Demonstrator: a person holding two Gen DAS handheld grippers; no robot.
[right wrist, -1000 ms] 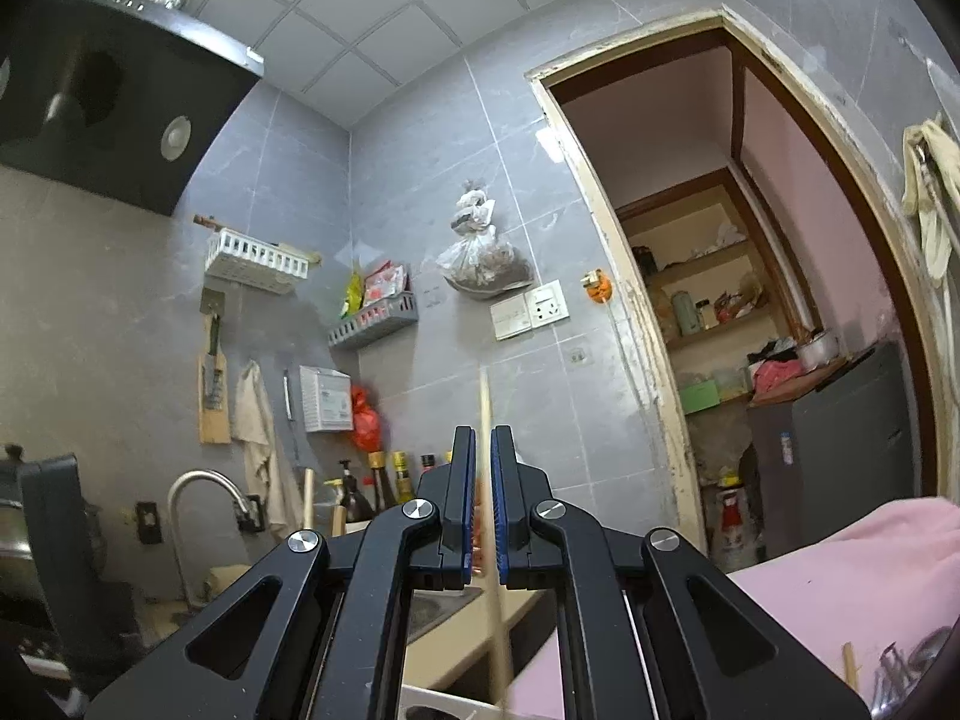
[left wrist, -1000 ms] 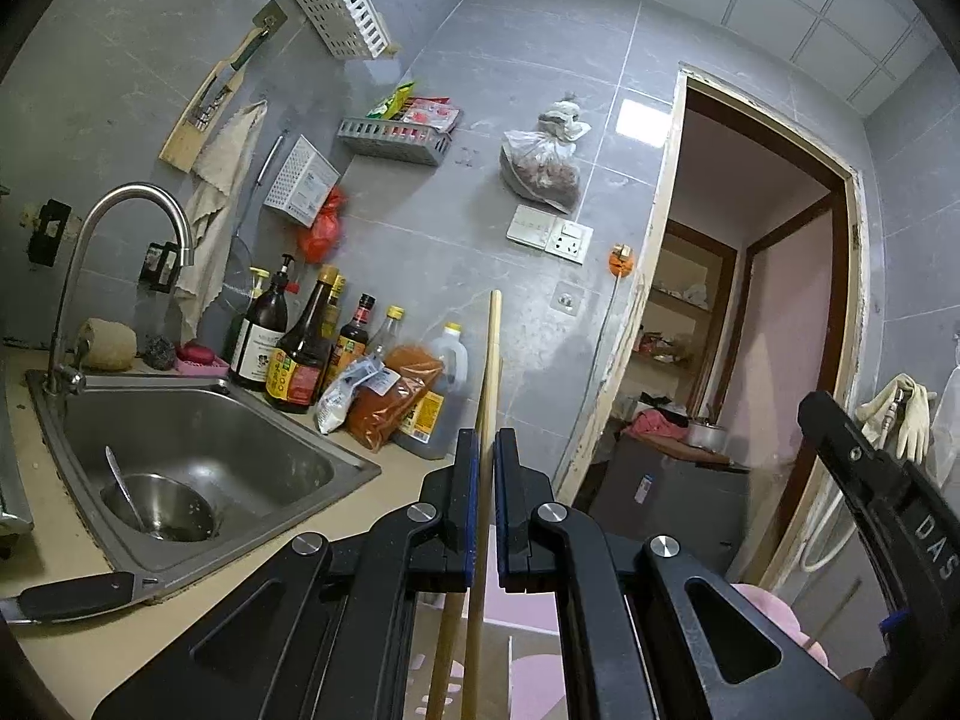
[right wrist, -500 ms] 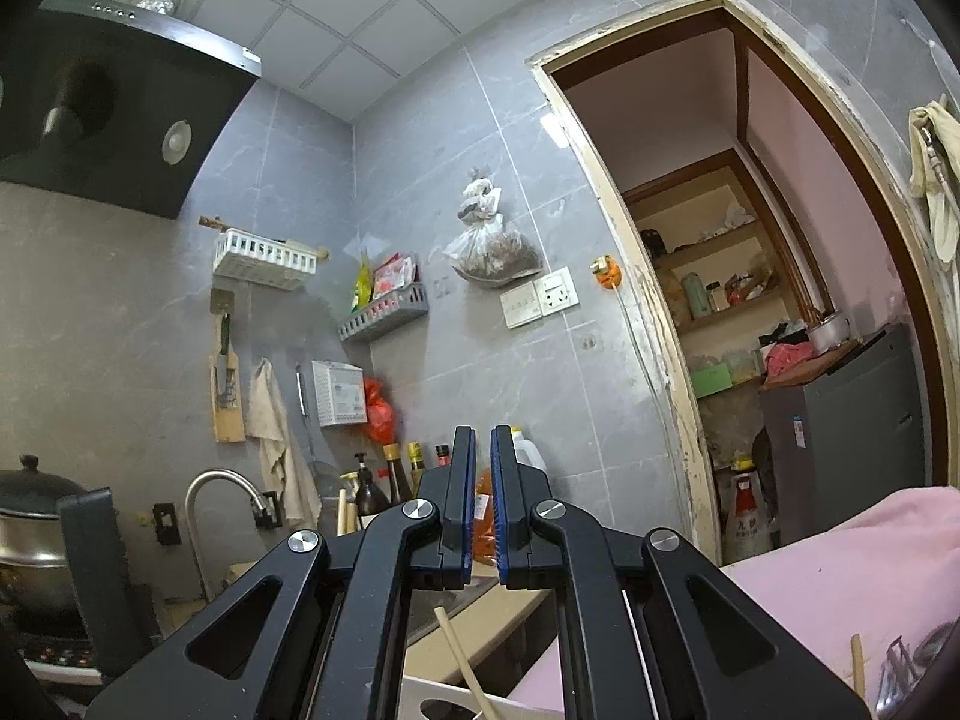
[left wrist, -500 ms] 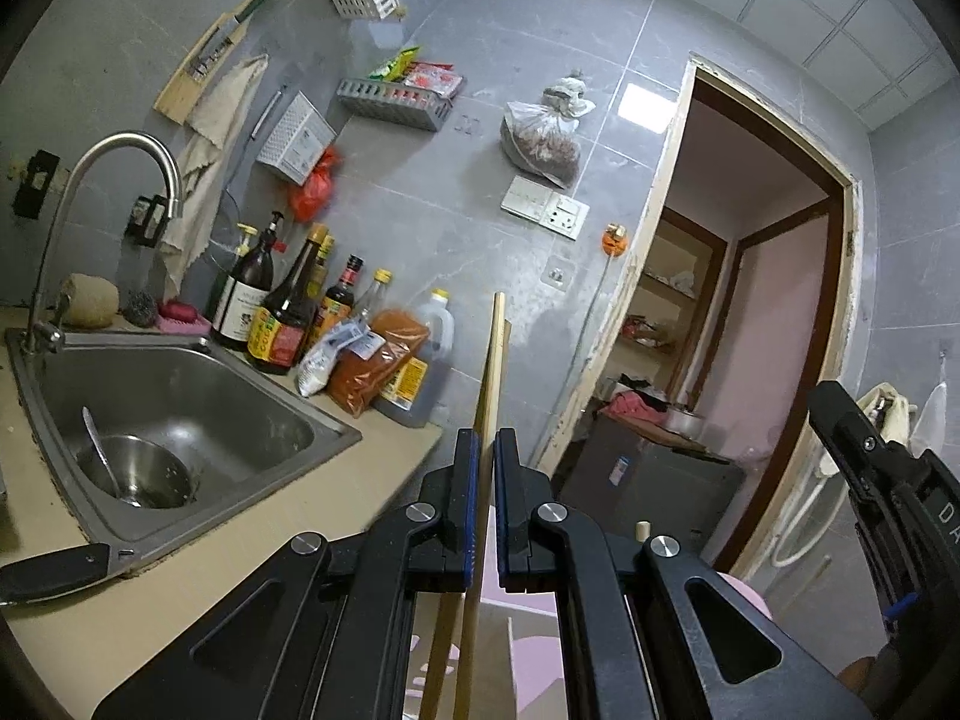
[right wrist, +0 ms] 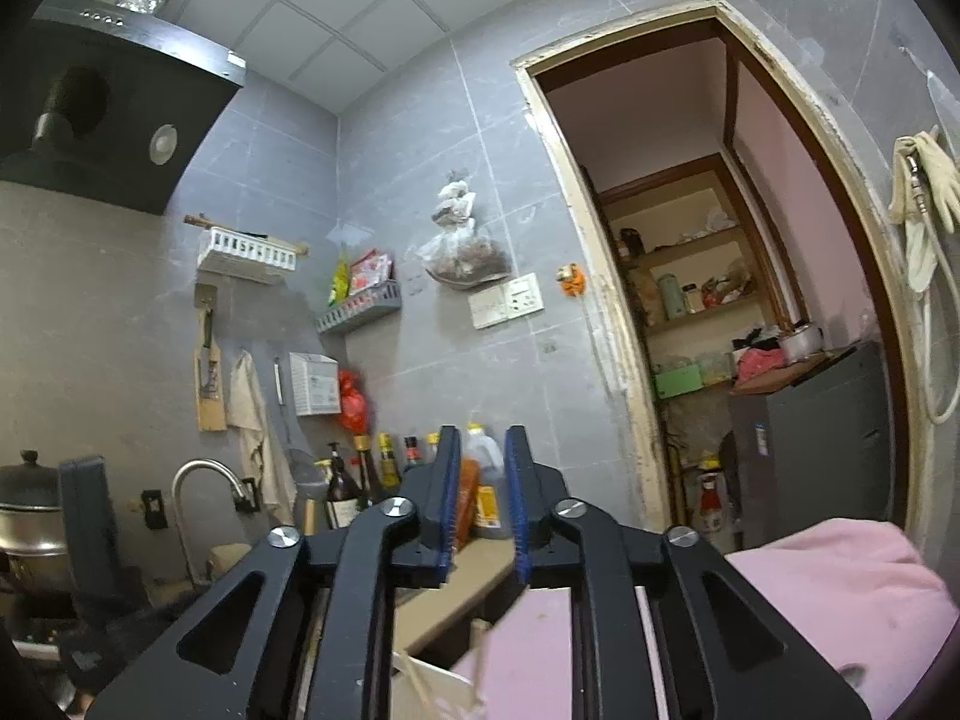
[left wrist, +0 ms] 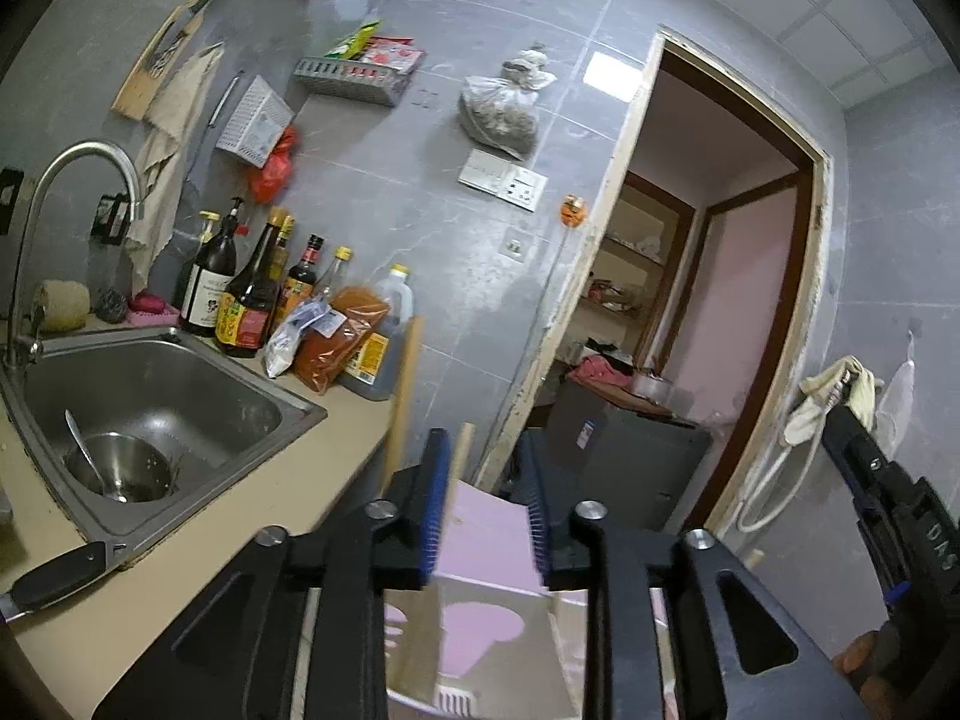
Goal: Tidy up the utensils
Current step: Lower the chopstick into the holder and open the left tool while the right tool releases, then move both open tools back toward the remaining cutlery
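Left hand-held gripper [left wrist: 486, 498] jaws opening, chopsticks [left wrist: 403, 396] released, dropping into pink holder [left wrist: 480, 546]; right hand-held gripper [right wrist: 478, 510] opening too, empty; this deposit looks done.

Beige countertop [left wrist: 198, 546] with sink [left wrist: 198, 384], bottles [left wrist: 252, 294], black-handled knife [left wrist: 51, 582].

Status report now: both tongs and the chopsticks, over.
Left tongs opening, one chopstick loose between the pads, another just left. Right tongs opening, nothing between them. Pink-and-white holder below; nothing blocking.
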